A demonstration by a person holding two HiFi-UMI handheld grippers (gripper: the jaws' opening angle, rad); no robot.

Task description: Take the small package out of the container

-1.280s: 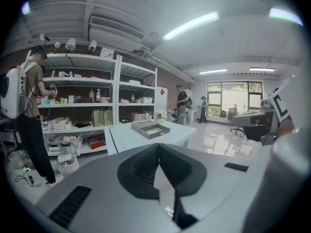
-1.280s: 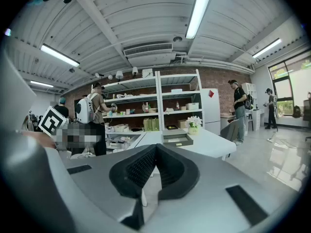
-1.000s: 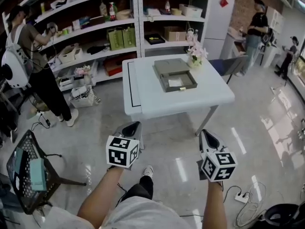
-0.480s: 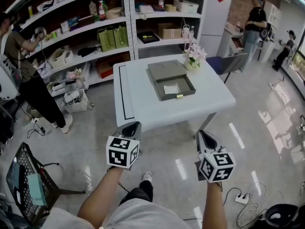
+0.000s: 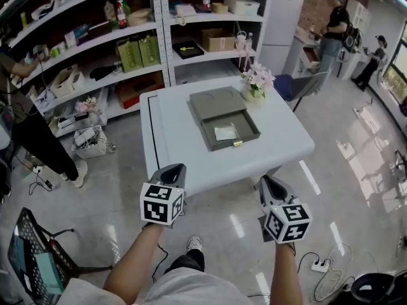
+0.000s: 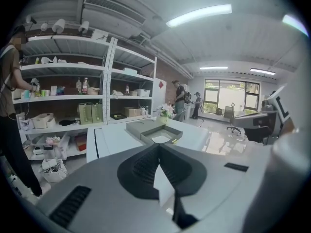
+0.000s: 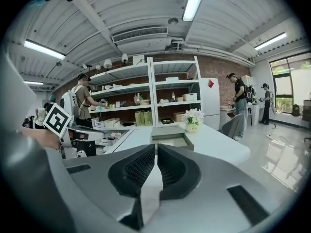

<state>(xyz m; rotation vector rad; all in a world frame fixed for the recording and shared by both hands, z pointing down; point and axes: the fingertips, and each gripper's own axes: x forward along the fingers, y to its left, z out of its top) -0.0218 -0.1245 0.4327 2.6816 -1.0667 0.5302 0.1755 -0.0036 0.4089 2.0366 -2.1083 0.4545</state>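
A flat grey container lies on the white table, its drawer tray pulled out toward me. In the tray rests a small white package, also seen in the left gripper view as the package. Both grippers hang in the air short of the table's near edge. My left gripper is shut and empty; its tips meet. My right gripper is opening: a thin slit shows between the jaws, with nothing in it. The container lies ahead of it.
A vase of flowers stands just right of the container. Loaded shelves line the wall behind the table. A black chair is at my lower left. People stand at far left and back right. A power strip lies on the floor.
The table and container have drawn nearer and slid toward the middle of the head view as I walk up. Both grippers keep their place in front of me.
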